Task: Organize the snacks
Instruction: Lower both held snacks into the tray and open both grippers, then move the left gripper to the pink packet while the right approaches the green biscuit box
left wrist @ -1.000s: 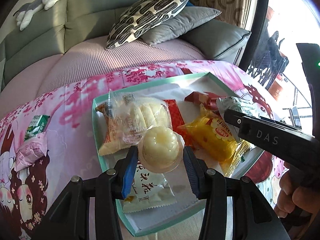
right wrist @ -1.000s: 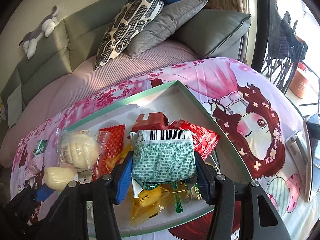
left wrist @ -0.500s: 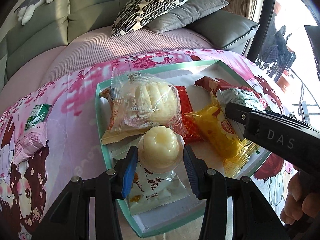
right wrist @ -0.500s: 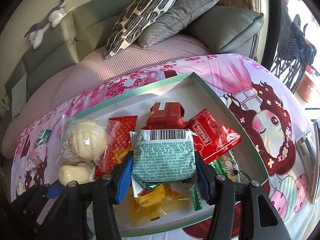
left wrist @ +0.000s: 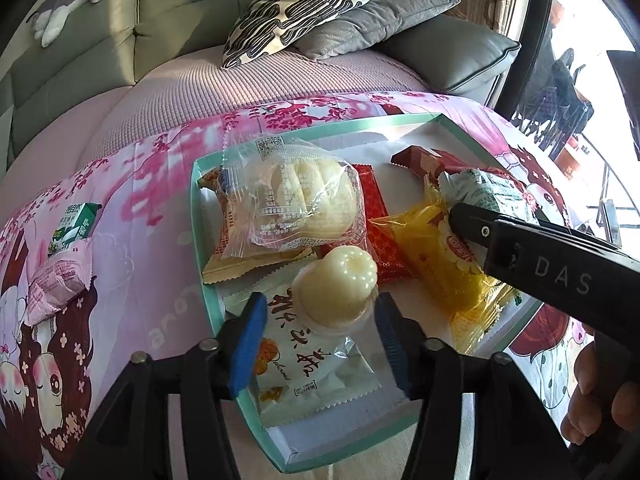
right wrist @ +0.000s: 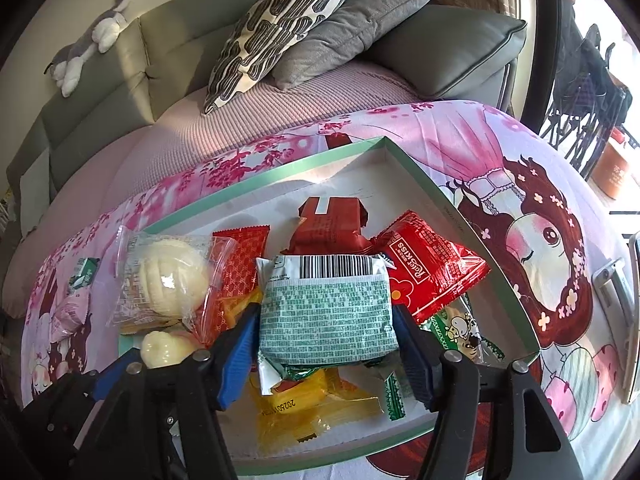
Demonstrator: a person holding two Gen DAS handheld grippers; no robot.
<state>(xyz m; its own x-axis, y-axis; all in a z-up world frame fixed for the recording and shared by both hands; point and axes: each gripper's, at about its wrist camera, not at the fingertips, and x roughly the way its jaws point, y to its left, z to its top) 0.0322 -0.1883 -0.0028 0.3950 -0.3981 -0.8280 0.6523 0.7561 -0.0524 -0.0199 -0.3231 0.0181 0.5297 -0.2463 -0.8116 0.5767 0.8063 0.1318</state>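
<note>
Item: shallow mint-green cardboard tray (left wrist: 196, 216) on a pink cartoon-print cloth, filled with wrapped snacks

Left gripper (left wrist: 320, 332): blue-padded jaws opening, clear of the pale yellow moulded jelly cup (left wrist: 335, 288) between them; cup rests in the tray's near left part, on a white sachet with black script (left wrist: 316, 376)

Right gripper (right wrist: 326, 340): jaws opening around the green-and-white printed foil packet (right wrist: 326, 312); left pad looks clear, right contact hidden; packet lies atop a yellow wrapper (right wrist: 308, 404) in the tray's near middle

Step, as judged: release of both snacks into the tray, placing all but complete

Still outside the tray, far left on the cloth: small green-and-white carton (left wrist: 74, 224) and pink wrapped packet (left wrist: 60, 284)

Next move calls for: lifting both grippers straight back without dragging the loose packets, then a reach left for the strays
</note>
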